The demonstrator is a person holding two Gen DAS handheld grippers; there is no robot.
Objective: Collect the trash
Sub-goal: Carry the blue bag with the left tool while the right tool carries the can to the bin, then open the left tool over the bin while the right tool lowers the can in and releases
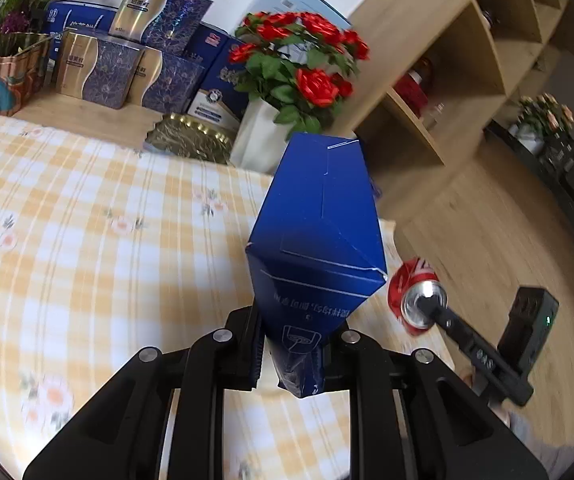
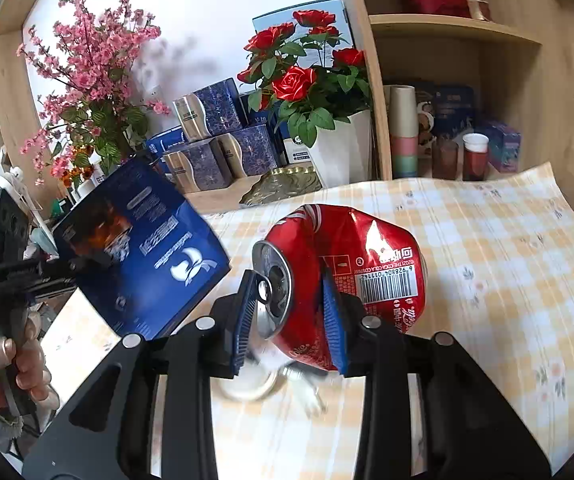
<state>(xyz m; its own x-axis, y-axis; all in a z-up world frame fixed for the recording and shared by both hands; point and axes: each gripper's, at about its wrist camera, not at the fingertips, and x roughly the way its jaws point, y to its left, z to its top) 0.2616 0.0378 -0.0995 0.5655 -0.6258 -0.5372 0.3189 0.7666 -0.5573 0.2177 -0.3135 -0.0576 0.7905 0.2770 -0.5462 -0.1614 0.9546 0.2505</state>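
Note:
My left gripper (image 1: 293, 346) is shut on a blue carton (image 1: 315, 236) and holds it up above the checked tablecloth (image 1: 87, 220). The carton also shows at the left of the right wrist view (image 2: 143, 248). My right gripper (image 2: 291, 312) is shut on a crushed red cola can (image 2: 351, 256), its blue pads pressed into the dented sides, above the tablecloth (image 2: 507, 260). The can also shows in the left wrist view (image 1: 417, 296), to the right of the carton, past the table's edge.
A white pot of red roses (image 1: 299, 80), a gold tray (image 1: 191, 138) and stacked blue-and-gold boxes (image 1: 127, 68) stand at the table's back. A wooden shelf unit (image 2: 447, 80) with cups stands on the right. Something white and blurred (image 2: 271, 376) lies under the can.

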